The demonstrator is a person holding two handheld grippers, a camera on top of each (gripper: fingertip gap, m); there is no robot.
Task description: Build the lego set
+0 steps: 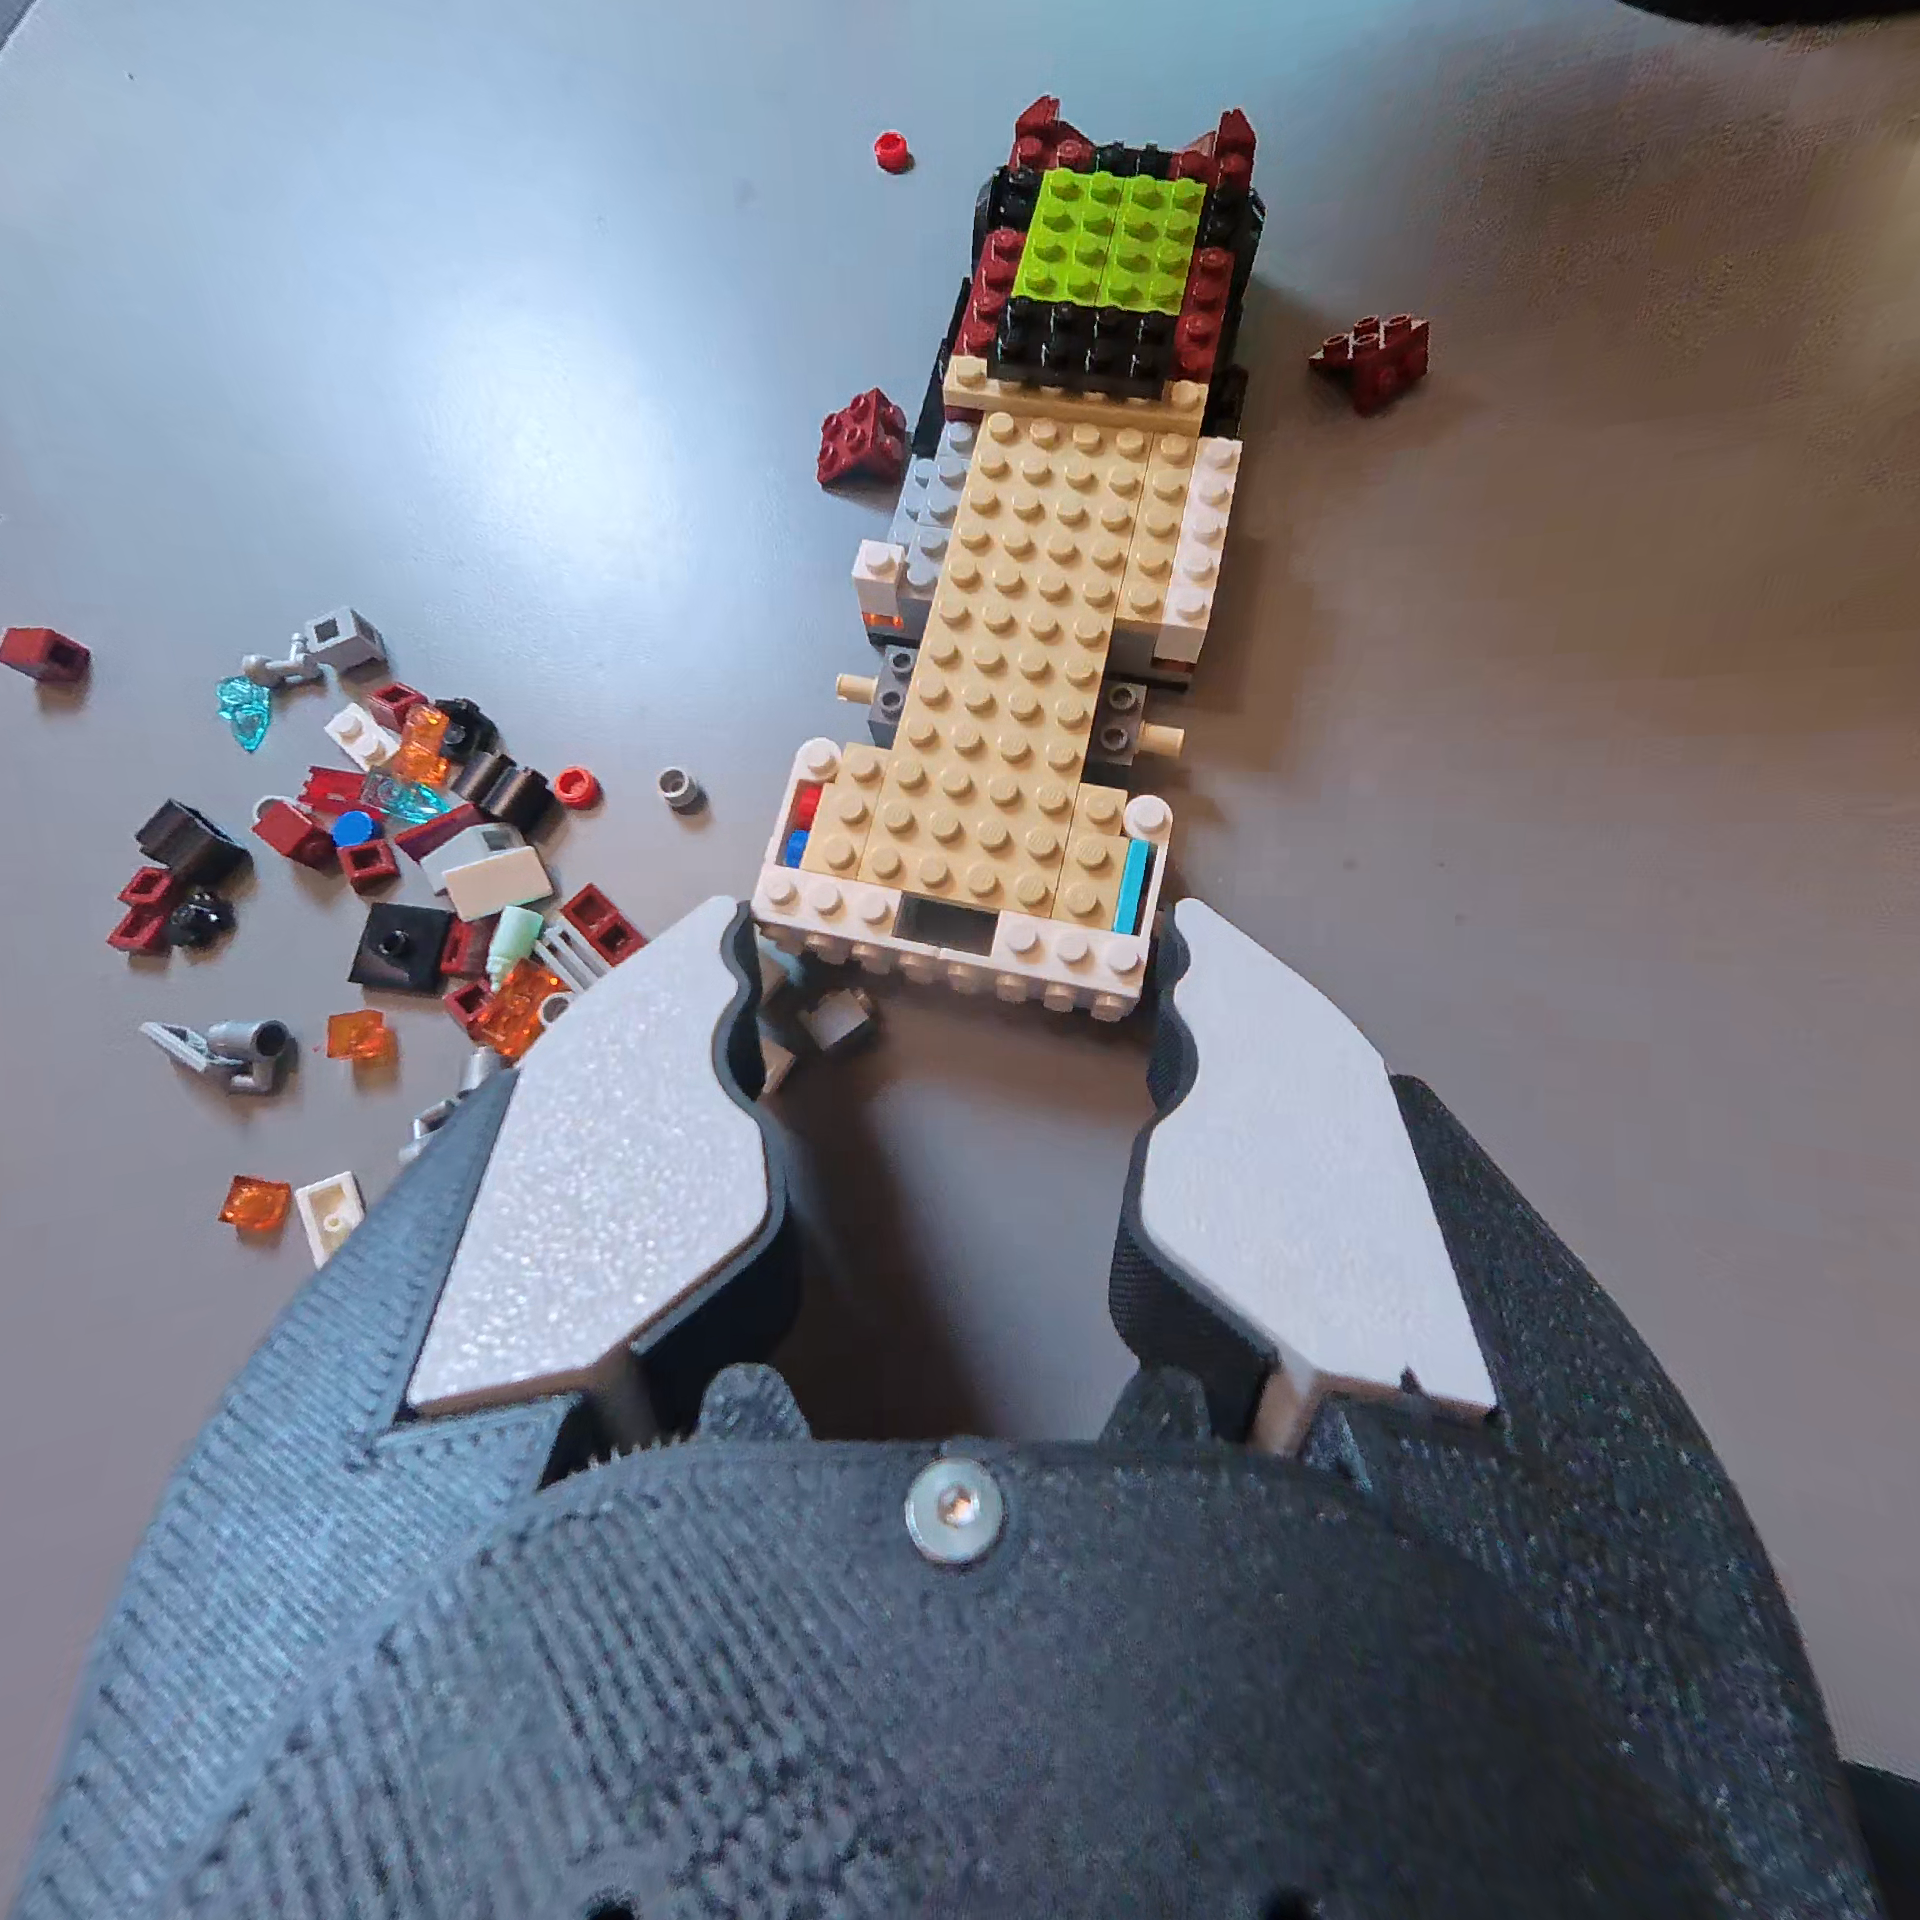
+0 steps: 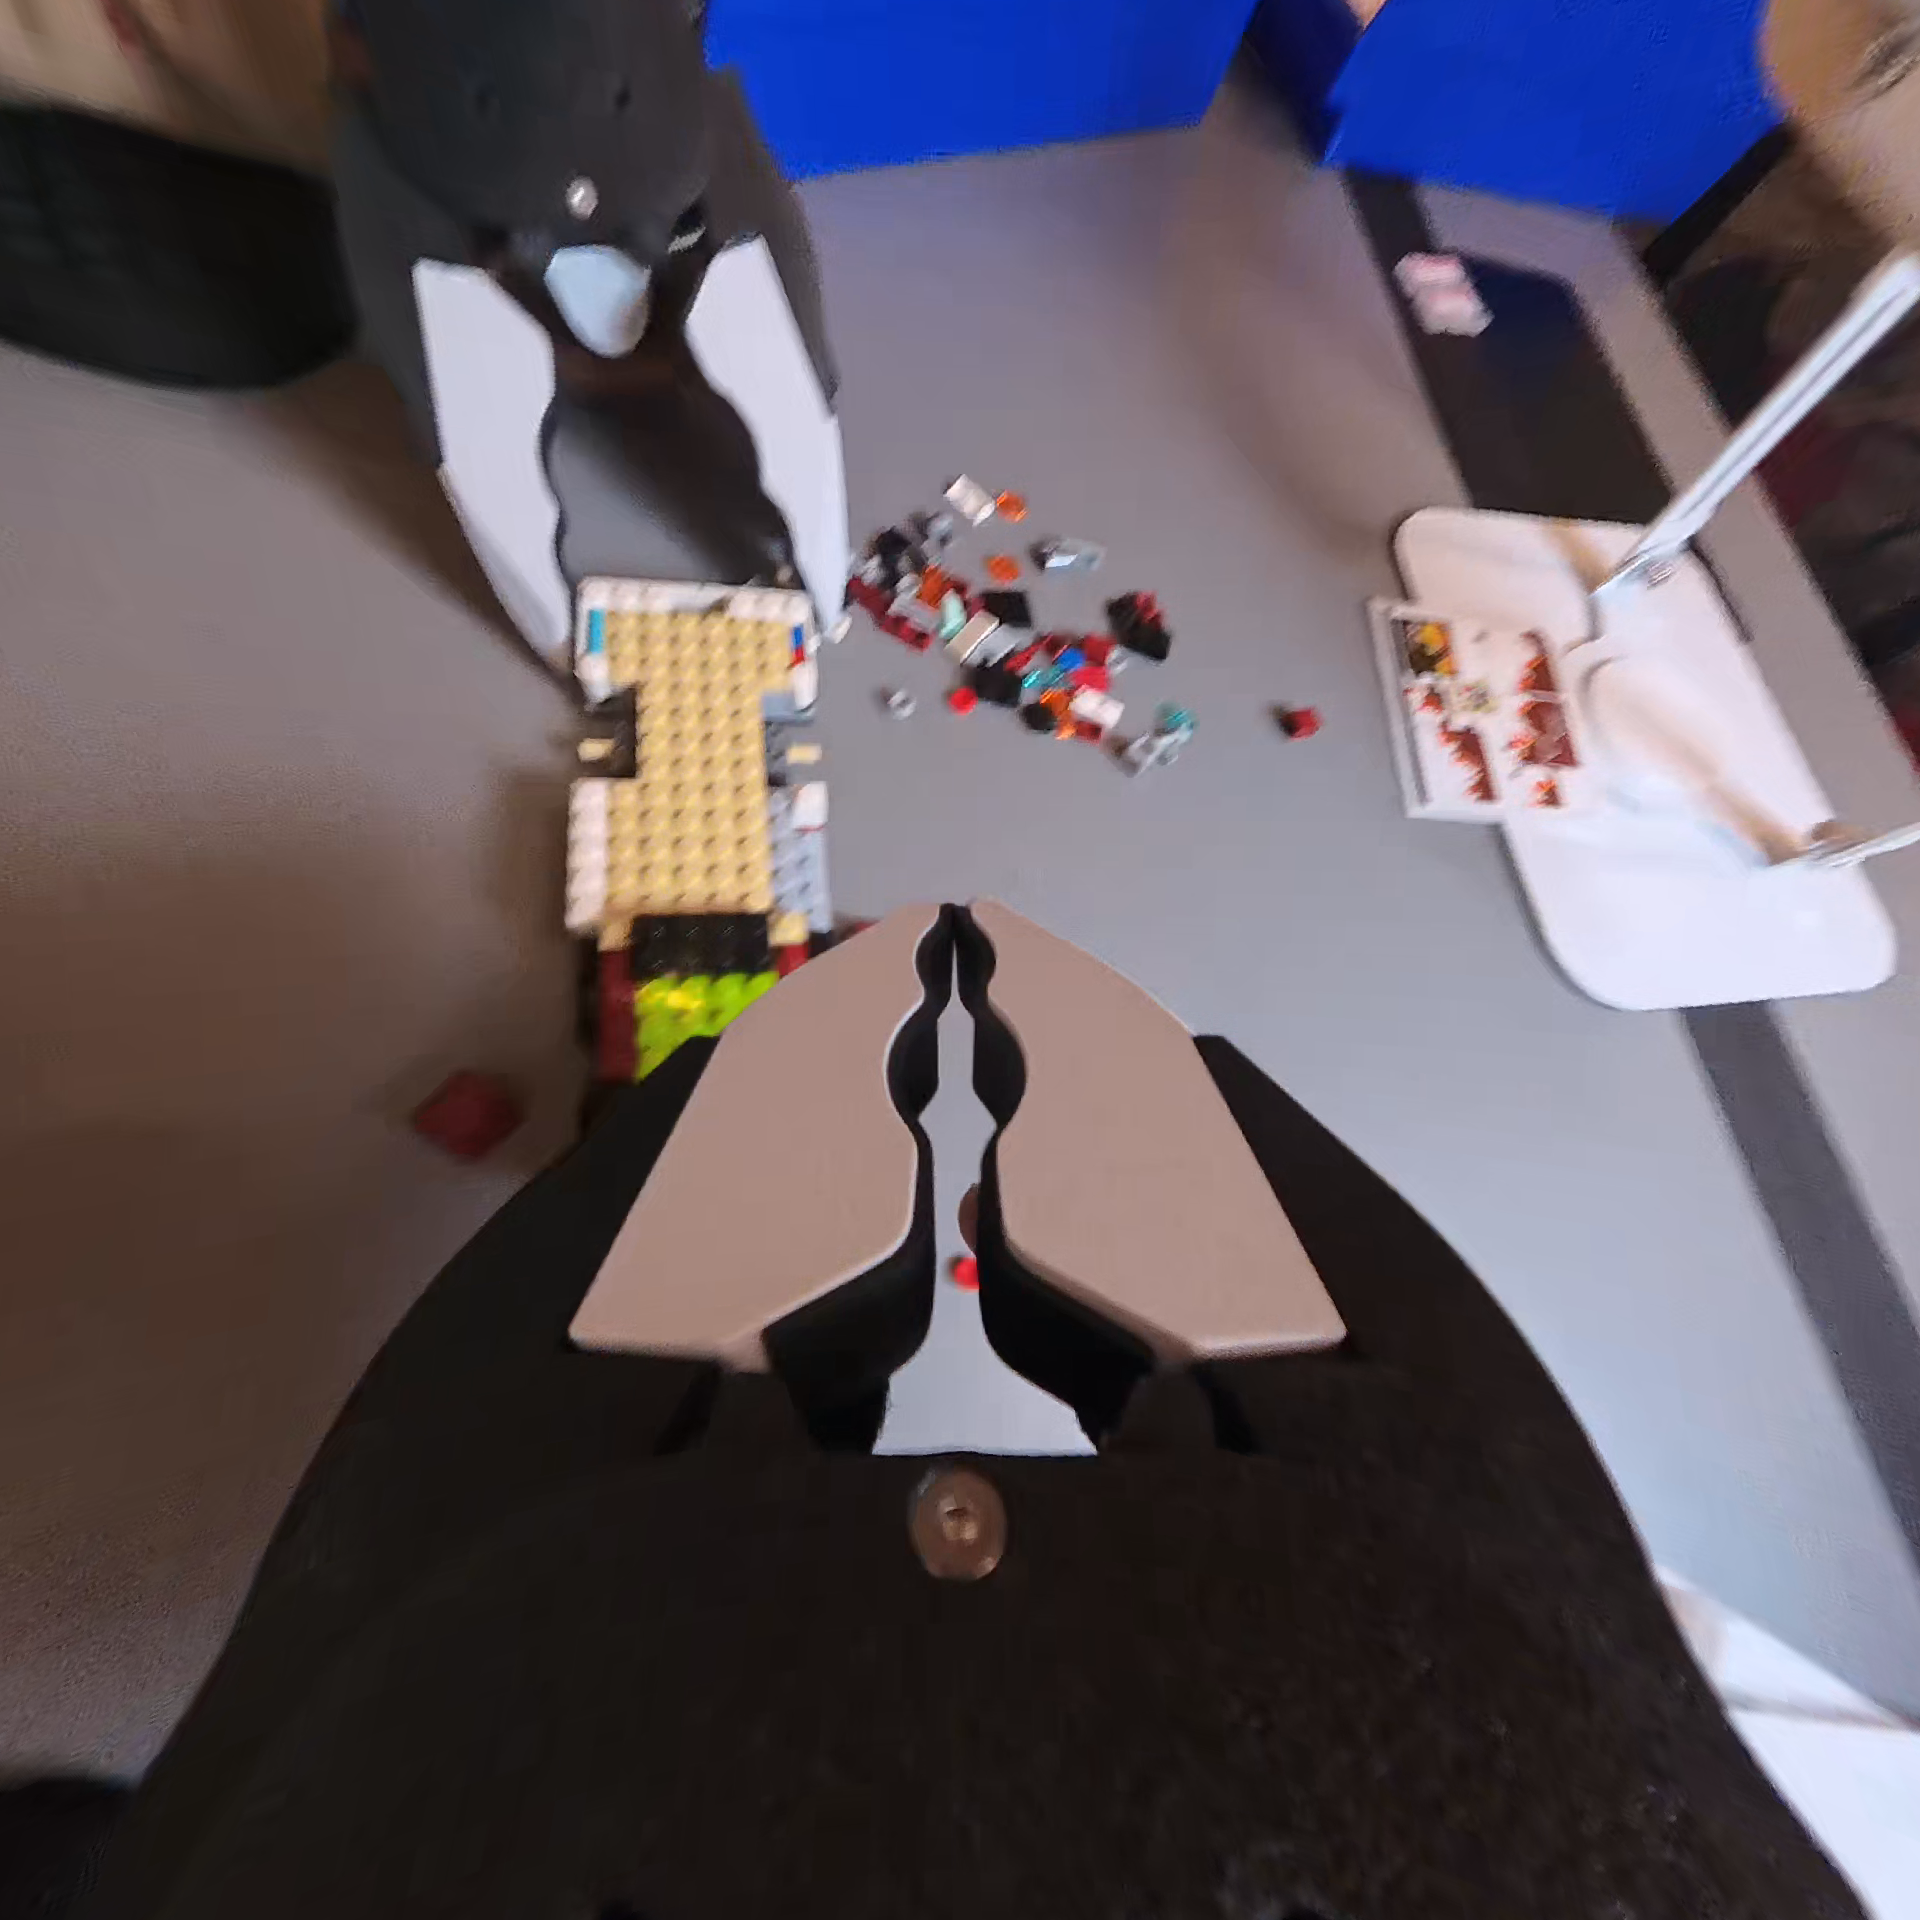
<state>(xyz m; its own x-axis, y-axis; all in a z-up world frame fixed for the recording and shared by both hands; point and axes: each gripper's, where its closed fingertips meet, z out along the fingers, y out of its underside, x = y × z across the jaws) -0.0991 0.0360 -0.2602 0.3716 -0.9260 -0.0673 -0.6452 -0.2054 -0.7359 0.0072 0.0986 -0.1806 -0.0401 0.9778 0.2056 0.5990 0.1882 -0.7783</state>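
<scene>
A long brick model [image 1: 1039,644] lies on the grey table [image 1: 416,364], with a tan studded deck, white edges, and a lime, black and dark red far end. My left gripper [image 1: 951,935] is open wide, and its fingertips [image 1: 717,935] flank the model's near white end without clearly pressing on it. The right wrist view also shows the left gripper [image 2: 696,613] straddling that end of the model [image 2: 691,790]. My right gripper [image 2: 958,914] is shut with nothing between its tips, above the table beside the model's lime end.
A heap of small loose pieces [image 1: 416,862] lies left of the model, also in the right wrist view [image 2: 1029,644]. Dark red pieces [image 1: 860,436] [image 1: 1371,358] and a red stud [image 1: 891,151] lie near the model. A booklet [image 2: 1475,717] rests against a white lamp base [image 2: 1714,914]. Blue chairs [image 2: 987,83] stand behind. The gap from one gripper's tips to the other's is roughly 15 centimeters.
</scene>
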